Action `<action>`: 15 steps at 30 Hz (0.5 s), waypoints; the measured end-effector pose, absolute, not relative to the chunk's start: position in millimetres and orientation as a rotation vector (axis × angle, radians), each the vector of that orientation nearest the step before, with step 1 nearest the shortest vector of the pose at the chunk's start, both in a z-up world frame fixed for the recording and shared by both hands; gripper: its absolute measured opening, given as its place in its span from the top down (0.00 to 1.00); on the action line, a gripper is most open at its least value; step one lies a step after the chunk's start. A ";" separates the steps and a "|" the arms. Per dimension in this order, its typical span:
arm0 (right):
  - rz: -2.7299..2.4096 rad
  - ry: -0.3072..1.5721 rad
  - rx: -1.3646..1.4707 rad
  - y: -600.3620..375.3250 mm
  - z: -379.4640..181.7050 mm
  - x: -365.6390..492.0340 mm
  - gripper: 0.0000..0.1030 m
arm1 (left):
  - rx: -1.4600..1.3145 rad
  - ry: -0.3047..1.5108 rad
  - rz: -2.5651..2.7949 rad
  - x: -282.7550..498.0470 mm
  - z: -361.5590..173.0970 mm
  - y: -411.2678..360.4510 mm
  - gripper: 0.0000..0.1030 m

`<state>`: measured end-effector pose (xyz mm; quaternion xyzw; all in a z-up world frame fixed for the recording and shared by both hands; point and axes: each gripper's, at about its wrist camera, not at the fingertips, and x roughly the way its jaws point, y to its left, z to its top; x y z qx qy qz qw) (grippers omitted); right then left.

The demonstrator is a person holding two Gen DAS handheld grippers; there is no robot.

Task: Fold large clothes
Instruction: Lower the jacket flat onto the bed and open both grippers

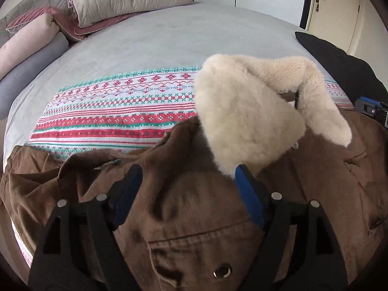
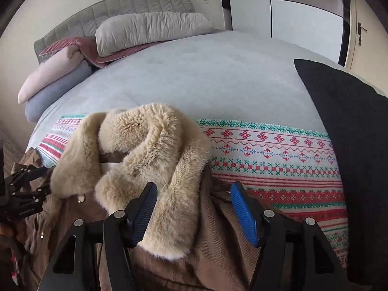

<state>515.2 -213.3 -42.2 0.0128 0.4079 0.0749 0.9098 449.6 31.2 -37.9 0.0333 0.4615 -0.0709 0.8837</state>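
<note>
A brown corduroy jacket (image 1: 184,208) with a cream fur collar (image 1: 245,111) lies crumpled on the near part of a bed. My left gripper (image 1: 188,169) is open, its blue-padded fingers (image 1: 249,198) standing either side of the jacket's shoulder fabric, beside the collar. My right gripper (image 2: 194,189) is open over the same jacket (image 2: 218,242), with the fur collar (image 2: 145,150) and a brown fabric fold between its fingers (image 2: 242,211). The left gripper also shows at the left edge of the right wrist view (image 2: 24,194), and the right gripper at the right edge of the left wrist view (image 1: 371,109).
The jacket lies on a red, green and white patterned blanket (image 1: 116,106) over a grey bed sheet (image 1: 169,38). Pillows (image 1: 126,0) and bolsters are stacked at the headboard. A black cloth (image 2: 346,145) lies on the right. A wardrobe and door stand beyond.
</note>
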 end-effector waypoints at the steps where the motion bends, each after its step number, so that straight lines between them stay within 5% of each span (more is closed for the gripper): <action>1: 0.149 0.836 0.022 -222.5 -32.1 504.2 0.31 | 0.019 0.980 -0.159 439.5 -32.7 32.8 0.18; 6: 0.093 0.809 0.007 -262.0 22.8 438.0 0.24 | -0.192 1.016 -0.194 380.6 -6.2 34.7 0.15; 15: -0.064 0.810 0.046 -364.5 72.1 313.4 0.18 | -0.183 0.988 -0.260 281.1 39.9 3.8 0.10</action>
